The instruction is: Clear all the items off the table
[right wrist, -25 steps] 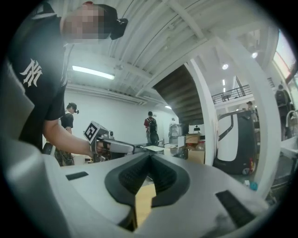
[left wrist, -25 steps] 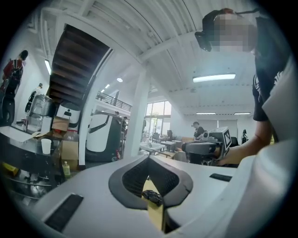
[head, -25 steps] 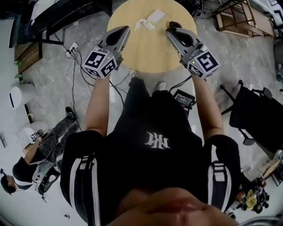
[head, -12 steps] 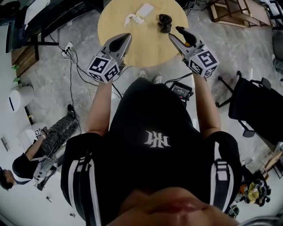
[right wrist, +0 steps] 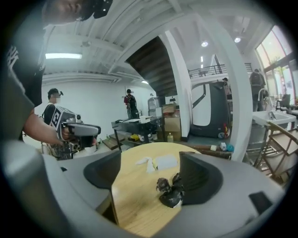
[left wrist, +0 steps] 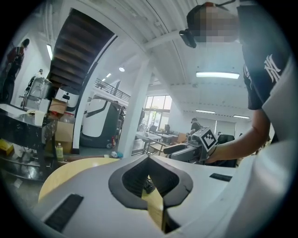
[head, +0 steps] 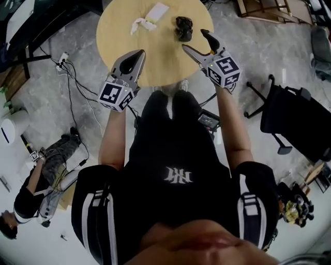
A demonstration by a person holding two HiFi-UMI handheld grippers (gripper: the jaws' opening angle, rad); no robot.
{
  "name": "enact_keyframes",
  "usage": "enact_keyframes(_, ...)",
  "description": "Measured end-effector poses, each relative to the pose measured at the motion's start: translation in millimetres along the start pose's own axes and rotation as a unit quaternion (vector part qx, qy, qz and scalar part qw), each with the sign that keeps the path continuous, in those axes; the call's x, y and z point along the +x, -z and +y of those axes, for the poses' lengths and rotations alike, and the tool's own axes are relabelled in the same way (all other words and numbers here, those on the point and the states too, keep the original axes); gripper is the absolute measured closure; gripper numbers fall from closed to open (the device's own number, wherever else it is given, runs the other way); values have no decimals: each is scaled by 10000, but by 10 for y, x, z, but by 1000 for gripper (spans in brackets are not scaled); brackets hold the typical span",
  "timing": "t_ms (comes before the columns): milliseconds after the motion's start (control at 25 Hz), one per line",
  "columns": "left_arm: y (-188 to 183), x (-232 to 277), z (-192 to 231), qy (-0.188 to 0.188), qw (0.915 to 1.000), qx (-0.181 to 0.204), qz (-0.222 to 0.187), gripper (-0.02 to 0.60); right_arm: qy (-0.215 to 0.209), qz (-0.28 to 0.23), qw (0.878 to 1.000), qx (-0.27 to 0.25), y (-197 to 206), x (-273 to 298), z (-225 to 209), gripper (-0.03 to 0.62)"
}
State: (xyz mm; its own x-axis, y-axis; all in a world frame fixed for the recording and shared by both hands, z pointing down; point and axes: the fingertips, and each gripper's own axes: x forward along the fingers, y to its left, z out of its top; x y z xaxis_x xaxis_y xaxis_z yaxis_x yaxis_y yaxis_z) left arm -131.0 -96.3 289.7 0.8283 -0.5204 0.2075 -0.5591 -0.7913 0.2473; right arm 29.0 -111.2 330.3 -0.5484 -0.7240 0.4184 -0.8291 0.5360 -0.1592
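Now the right gripper (head: 193,40) hangs over the near side of the round table (head: 116,39). Its jaws stand wide apart, having just been opening, and nothing is clamped between them. A dark crumpled lump (head: 183,28) lies on the table just beyond its tips. The left gripper (head: 137,53) has its jaws together. A white tissue (head: 140,23) and a flat white packet (head: 158,10) lie farther back.

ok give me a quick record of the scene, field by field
surface: round wooden table
items on it: dark crumpled object, white tissue, flat white packet
left claw: shut, empty, over the table's near edge
right claw: open, jaws have just been opening, gripping nothing; dark crumpled object lies just ahead of its tips
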Motion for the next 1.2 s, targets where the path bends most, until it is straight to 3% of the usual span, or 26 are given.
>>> enact_keyframes(40, 49, 25, 5, -62, 10000, 26, 18, 569, -29, 39, 10000, 25, 85, 94, -53, 180)
enact_keyframes(240, 318, 100, -7, -333, 9993, -108, 145, 569, 93, 206, 9991, 347, 592, 505, -409, 180)
enact_keyframes(400, 549, 237, -35, -321, 9992, -65, 239, 569, 260, 471, 9965, 634, 963, 771, -733, 180)
enact_keyframes(680, 910, 336, -20, -197, 9989, -243, 357, 569, 374, 1044, 9920, 607, 1361, 1052, -762, 180)
enact_keyframes(1000, 874, 265, -40, 145, 9993, -105, 340, 569, 685, 1301, 9883, 414, 1438, 1093, -743, 340)
enact_keyframes(1200, 828, 249, -53, 319, 9991, -107, 252, 569, 852, 1189, 9886, 357, 1351, 997, -796, 368)
